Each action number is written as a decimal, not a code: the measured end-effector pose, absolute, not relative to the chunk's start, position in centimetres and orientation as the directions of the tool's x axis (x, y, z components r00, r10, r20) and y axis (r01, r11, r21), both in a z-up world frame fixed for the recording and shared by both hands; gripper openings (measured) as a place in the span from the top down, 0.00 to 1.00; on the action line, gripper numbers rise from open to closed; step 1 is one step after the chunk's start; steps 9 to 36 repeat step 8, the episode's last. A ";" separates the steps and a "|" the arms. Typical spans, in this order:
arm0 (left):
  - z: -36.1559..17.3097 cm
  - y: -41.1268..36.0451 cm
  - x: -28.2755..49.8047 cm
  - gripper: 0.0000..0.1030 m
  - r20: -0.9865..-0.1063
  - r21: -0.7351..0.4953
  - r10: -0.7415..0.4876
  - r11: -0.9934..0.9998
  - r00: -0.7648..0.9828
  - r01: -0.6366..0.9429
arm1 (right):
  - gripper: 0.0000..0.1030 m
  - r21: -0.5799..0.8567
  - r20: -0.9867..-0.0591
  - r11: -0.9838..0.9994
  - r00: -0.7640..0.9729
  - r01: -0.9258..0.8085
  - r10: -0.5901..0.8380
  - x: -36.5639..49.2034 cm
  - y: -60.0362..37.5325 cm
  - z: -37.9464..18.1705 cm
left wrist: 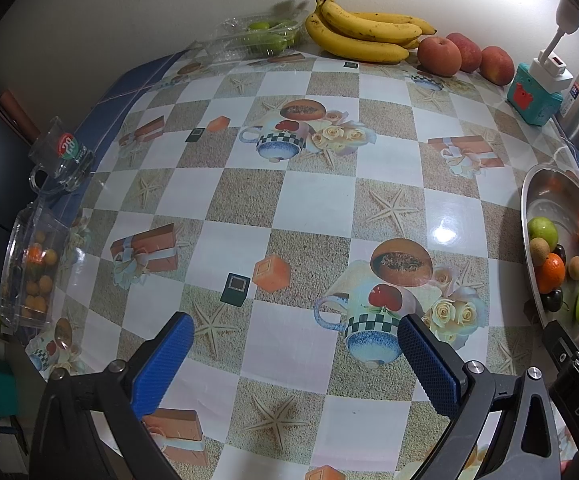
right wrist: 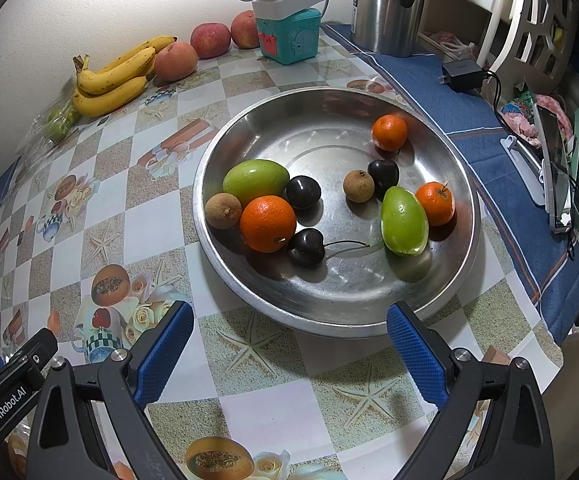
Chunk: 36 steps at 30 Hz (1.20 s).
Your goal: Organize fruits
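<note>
A steel bowl [right wrist: 369,312] holds mixed fruit: two green fruits [right wrist: 255,181], three small oranges [right wrist: 267,223], three dark cherries [right wrist: 306,247] and two brown longans [right wrist: 358,186]. My right gripper [right wrist: 289,344] is open and empty just in front of the bowl's near rim. My left gripper [left wrist: 295,354] is open and empty over the patterned tablecloth, with the bowl [left wrist: 529,264] to its right. A clear box of small oranges [left wrist: 33,272] stands at the left table edge. A clear tray of green fruits [left wrist: 265,34] lies at the back.
Bananas [left wrist: 361,32] and three red apples [left wrist: 439,56] lie along the back wall. A glass mug [left wrist: 63,158] stands at the left edge. A teal box [right wrist: 289,38] with a white power strip, a steel kettle [right wrist: 387,4] and a charger [right wrist: 461,74] stand behind the bowl.
</note>
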<state>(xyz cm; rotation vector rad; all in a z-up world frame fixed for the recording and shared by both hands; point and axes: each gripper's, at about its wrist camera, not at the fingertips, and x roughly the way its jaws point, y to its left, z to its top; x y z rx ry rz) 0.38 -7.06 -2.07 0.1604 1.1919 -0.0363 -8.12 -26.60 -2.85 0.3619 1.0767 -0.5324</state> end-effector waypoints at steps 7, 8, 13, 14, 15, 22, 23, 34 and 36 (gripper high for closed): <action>-1.7 -6.9 -0.1 0.00 -0.910 0.109 0.056 0.988 0.410 0.107 | 0.05 0.024 -0.900 0.819 0.368 0.574 -0.232 -8.1 -26.6 -2.9; -1.7 -6.9 -0.1 0.00 -0.911 0.109 0.056 0.988 0.409 0.108 | 0.05 0.023 -0.900 0.819 0.368 0.573 -0.232 -8.1 -26.6 -2.9; -1.7 -6.9 -0.1 0.00 -0.911 0.109 0.056 0.988 0.409 0.108 | 0.05 0.023 -0.900 0.819 0.368 0.573 -0.232 -8.1 -26.6 -2.9; -1.7 -6.9 -0.1 0.00 -0.911 0.109 0.056 0.988 0.409 0.108 | 0.05 0.023 -0.900 0.819 0.368 0.573 -0.232 -8.1 -26.6 -2.9; -1.7 -6.9 -0.1 0.00 -0.911 0.109 0.056 0.988 0.409 0.108 | 0.05 0.023 -0.900 0.819 0.368 0.573 -0.232 -8.1 -26.6 -2.9; -1.7 -6.9 -0.1 0.00 -0.911 0.109 0.056 0.988 0.409 0.108 | 0.05 0.023 -0.900 0.819 0.368 0.573 -0.232 -8.1 -26.6 -2.9; -1.7 -6.9 -0.1 0.00 -0.911 0.109 0.056 0.988 0.409 0.108 | 0.05 0.023 -0.900 0.819 0.368 0.573 -0.232 -8.1 -26.6 -2.9; -1.7 -6.9 -0.1 0.00 -0.911 0.109 0.056 0.988 0.409 0.108 | 0.05 0.023 -0.900 0.819 0.368 0.573 -0.232 -8.1 -26.6 -2.9; -1.7 -6.9 -0.1 0.00 -0.911 0.109 0.056 0.988 0.409 0.108 | 0.05 0.023 -0.900 0.819 0.368 0.573 -0.232 -8.1 -26.6 -2.9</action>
